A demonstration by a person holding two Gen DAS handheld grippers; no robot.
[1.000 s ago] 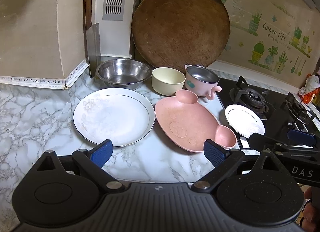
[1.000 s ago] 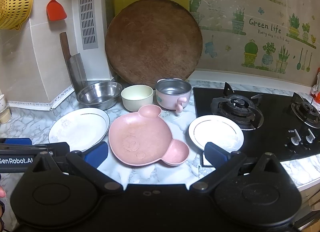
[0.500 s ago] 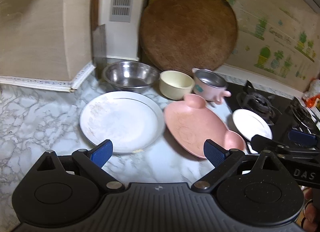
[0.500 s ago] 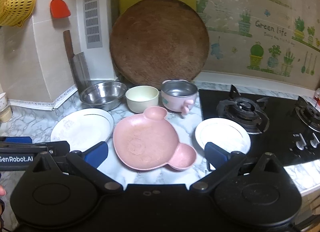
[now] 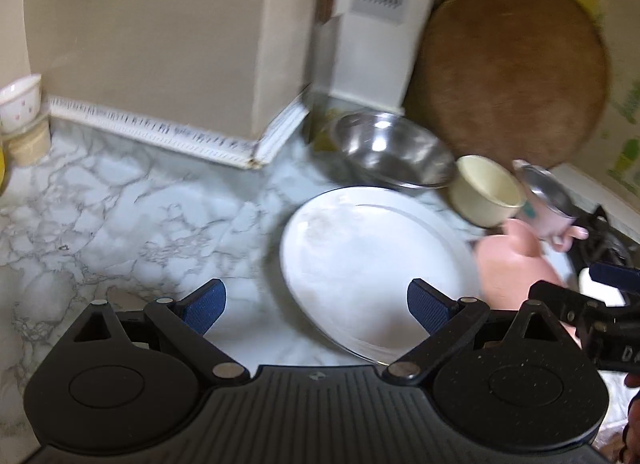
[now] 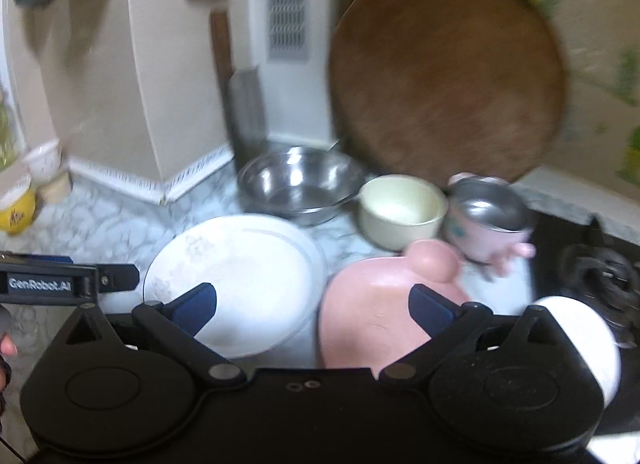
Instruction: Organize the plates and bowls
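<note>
Plates and bowls sit clustered on marble counter [image 5: 120, 199] near wall corner. Large white plate [image 5: 372, 264] flat, pink bear-shaped plate [image 6: 380, 316] just beside it on its right. Behind them, in a row: steel bowl [image 6: 300, 183], cream bowl [image 6: 400, 207], pink handled cup [image 6: 488, 219]. Small white plate [image 6: 576, 328] sits partly on stove [image 6: 600, 264]. Round wooden board [image 6: 444, 75] and cleaver [image 6: 248, 111] lean on back wall. Left gripper [image 5: 316, 304] jaws apart, empty, over large plate's near-left edge. Right gripper [image 6: 312, 308] jaws apart, empty, over gap between the two plates. Bare counter to the left; small cups [image 5: 20, 103] at far left edge. Frames blurred.
</note>
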